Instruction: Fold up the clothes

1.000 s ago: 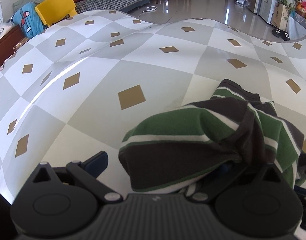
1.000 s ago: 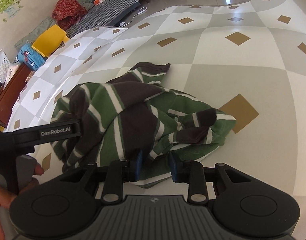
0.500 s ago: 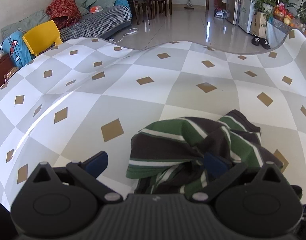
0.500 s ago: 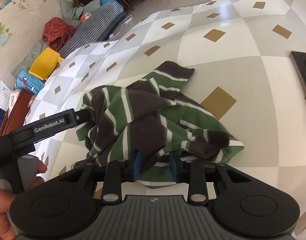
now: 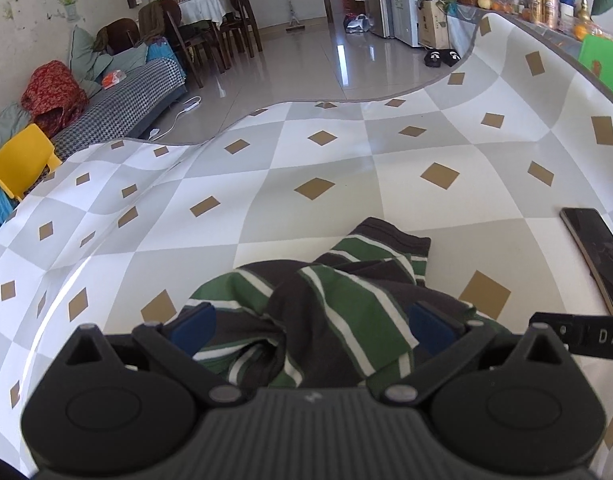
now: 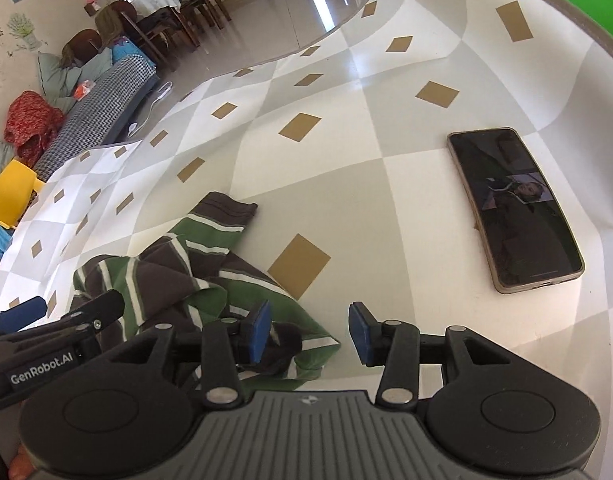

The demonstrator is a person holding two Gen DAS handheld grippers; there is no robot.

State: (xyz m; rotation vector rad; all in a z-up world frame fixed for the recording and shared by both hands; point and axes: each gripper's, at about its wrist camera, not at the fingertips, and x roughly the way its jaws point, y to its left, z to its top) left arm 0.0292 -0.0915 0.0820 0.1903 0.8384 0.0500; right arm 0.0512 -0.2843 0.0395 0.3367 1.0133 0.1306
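Left wrist view: the green, brown and white striped knit garment (image 5: 330, 300) lies crumpled on the table with the grey-and-white checked cloth (image 5: 314, 160), just left of the black smartphone (image 5: 598, 256). The left gripper (image 5: 310, 324) stands wide, its blue pads on either side of the heap; cloth bulges between them, but neither pad visibly presses on it.

Right wrist view: the right gripper (image 6: 310, 336) is opening, jaws at middling width. The garment's (image 6: 174, 276) near hem lies beside the left pad; the gap between the pads shows mostly bare table (image 6: 346, 184). The phone (image 6: 514, 208) sits well apart to the right of the garment.

Step in hand, as judged: an early one, since the garment is bunched and no fold is visible. The next move calls for finding two edges or corners, gripping them and spreading the cloth flat, away from the phone.
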